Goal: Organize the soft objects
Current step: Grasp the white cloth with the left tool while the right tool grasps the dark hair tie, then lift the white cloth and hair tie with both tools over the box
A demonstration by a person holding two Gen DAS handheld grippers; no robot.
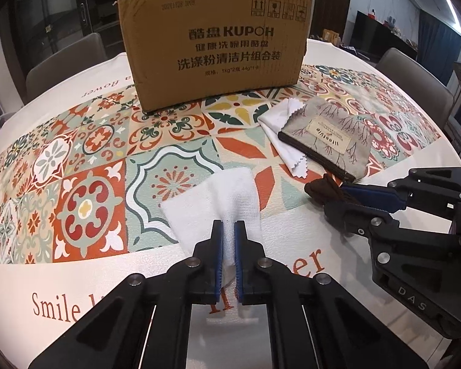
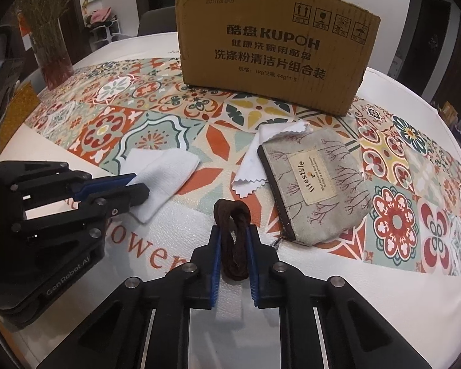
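My left gripper (image 1: 228, 226) is shut on a folded white towel (image 1: 212, 196) near the table's front; the towel also shows in the right wrist view (image 2: 166, 172), with the left gripper (image 2: 139, 184) clamped on its near edge. My right gripper (image 2: 233, 230) is shut on a bundle of brown cord (image 2: 233, 240); in the left wrist view the cord (image 1: 322, 189) sticks out of the right gripper (image 1: 338, 196). A grey fabric pouch (image 2: 316, 181) lies on a white cleaning cloth (image 2: 255, 160) just beyond. A cardboard box (image 1: 215, 49) stands at the back.
The table wears a patterned tile cloth (image 1: 86, 166) with white borders. A vase of dried flowers (image 2: 50, 46) stands at the far left in the right wrist view. Chairs (image 1: 415, 86) ring the table's far side.
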